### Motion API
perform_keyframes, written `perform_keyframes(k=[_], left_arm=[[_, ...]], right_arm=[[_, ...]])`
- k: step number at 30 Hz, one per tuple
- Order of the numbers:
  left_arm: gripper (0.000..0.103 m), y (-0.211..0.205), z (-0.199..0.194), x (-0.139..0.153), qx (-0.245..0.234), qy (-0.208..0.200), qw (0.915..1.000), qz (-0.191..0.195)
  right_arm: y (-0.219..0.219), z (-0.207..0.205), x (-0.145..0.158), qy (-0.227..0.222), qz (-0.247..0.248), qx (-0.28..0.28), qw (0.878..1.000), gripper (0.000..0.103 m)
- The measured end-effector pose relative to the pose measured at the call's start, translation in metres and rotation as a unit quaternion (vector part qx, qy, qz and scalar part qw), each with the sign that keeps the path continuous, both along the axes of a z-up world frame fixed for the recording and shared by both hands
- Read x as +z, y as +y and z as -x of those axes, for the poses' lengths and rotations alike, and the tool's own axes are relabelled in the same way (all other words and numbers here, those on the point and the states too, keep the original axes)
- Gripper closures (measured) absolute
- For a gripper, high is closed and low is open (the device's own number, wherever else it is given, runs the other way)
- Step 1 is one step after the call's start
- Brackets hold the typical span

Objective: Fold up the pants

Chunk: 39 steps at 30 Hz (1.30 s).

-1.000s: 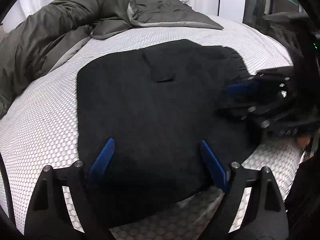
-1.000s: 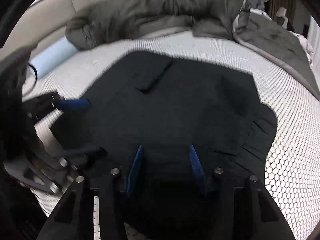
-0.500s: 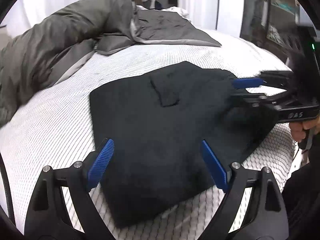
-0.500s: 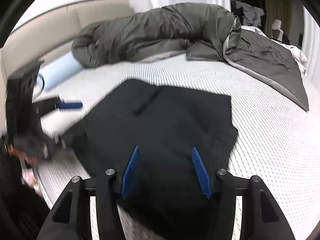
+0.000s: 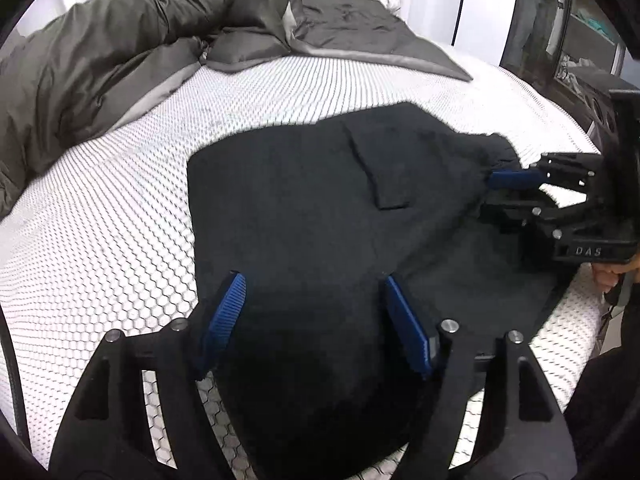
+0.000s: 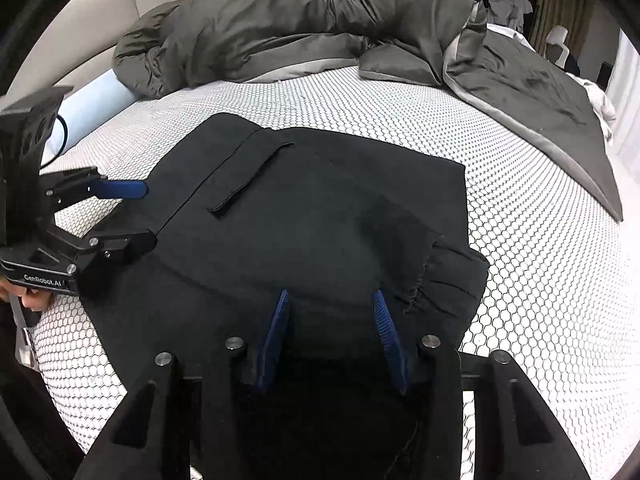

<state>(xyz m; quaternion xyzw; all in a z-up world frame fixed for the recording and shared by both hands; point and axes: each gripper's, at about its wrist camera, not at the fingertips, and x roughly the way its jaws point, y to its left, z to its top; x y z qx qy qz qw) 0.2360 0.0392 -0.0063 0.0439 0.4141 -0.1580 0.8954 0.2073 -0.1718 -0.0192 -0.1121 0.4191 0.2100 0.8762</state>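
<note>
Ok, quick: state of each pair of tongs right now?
Left tongs: open, just been closing, above the black pants, nothing gripped.
Right tongs: open, just been closing, over the pants, nothing gripped.

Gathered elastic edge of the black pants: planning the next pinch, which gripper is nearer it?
Right. The right gripper hovers beside the elastic edge; the left gripper is across the pants at the opposite side. Both jaws have just been closing, gripping nothing.

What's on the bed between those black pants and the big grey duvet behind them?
Nothing: only bare honeycomb-patterned mattress lies between the pants and the duvet. Both wrist views show that empty strip.
</note>
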Motion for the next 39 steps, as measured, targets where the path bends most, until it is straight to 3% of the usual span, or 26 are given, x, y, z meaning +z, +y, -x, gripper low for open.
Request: perform_keyframes(k=[3, 5, 7, 8, 9, 10, 12, 16, 19, 22, 25, 28, 31, 36, 39], left_arm=[[0.034, 0.004, -0.001, 0.02, 0.005, -0.033, 0.9993, 0.016], [0.034, 0.005, -0.012, 0.021, 0.008, -0.029, 0.9993, 0.021], [0.04, 0.0, -0.028, 0.013, 0.007, -0.015, 0.9998, 0.008], [0.05, -0.005, -0.039, 0.004, 0.001, -0.002, 1.0, -0.003], [0.053, -0.006, -0.045, -0.002, 0.0, 0.008, 0.9999, -0.007], [0.054, -0.006, -0.046, -0.007, 0.002, 0.017, 0.9999, -0.003], [0.065, 0.001, -0.054, -0.014, 0.005, 0.027, 0.9996, -0.002], [0.064, 0.015, -0.055, -0.017, 0.022, 0.027, 0.9994, 0.005], [0.064, 0.014, -0.05, -0.013, 0.024, 0.025, 0.9994, -0.007], [0.063, 0.017, -0.049, 0.007, 0.03, 0.022, 0.9991, 0.018], [0.05, 0.011, -0.057, 0.022, 0.014, 0.006, 0.9994, 0.031], [0.047, -0.007, -0.086, 0.018, 0.002, 0.02, 0.9998, -0.006], [0.047, -0.017, -0.114, 0.002, 0.003, 0.047, 0.9982, -0.036], [0.047, 0.009, -0.13, -0.009, 0.035, 0.053, 0.9979, -0.012], [0.047, 0.015, -0.111, 0.002, 0.06, 0.041, 0.9972, -0.018]], right_arm=[[0.0, 0.004, 0.015, -0.011, -0.023, -0.001, 1.0, 0.054], [0.01, -0.002, 0.025, -0.021, -0.03, 0.0, 0.999, 0.053], [0.026, -0.011, 0.026, -0.021, -0.032, 0.011, 0.999, 0.053], [0.034, -0.015, 0.024, -0.02, -0.029, 0.014, 0.999, 0.053], [0.041, -0.02, 0.021, -0.015, -0.024, 0.019, 0.999, 0.053], [0.049, -0.024, 0.011, -0.005, -0.011, 0.024, 1.0, 0.053], [0.058, -0.036, -0.014, 0.012, 0.061, 0.013, 0.998, 0.053], [0.02, -0.037, -0.012, 0.014, 0.075, -0.024, 0.997, 0.054], [0.006, -0.035, -0.008, 0.022, 0.038, -0.013, 0.999, 0.054], [0.009, -0.032, 0.006, 0.021, 0.017, -0.008, 1.0, 0.052], [0.012, -0.041, 0.024, -0.004, -0.015, -0.022, 1.0, 0.05], [0.024, -0.057, 0.019, -0.009, -0.021, -0.039, 0.999, 0.05], [0.041, -0.068, 0.007, 0.009, 0.003, -0.045, 0.999, 0.05], [0.026, -0.079, -0.011, 0.021, 0.067, -0.075, 0.995, 0.052], [0.007, -0.066, -0.005, 0.028, 0.039, -0.056, 0.997, 0.053]])
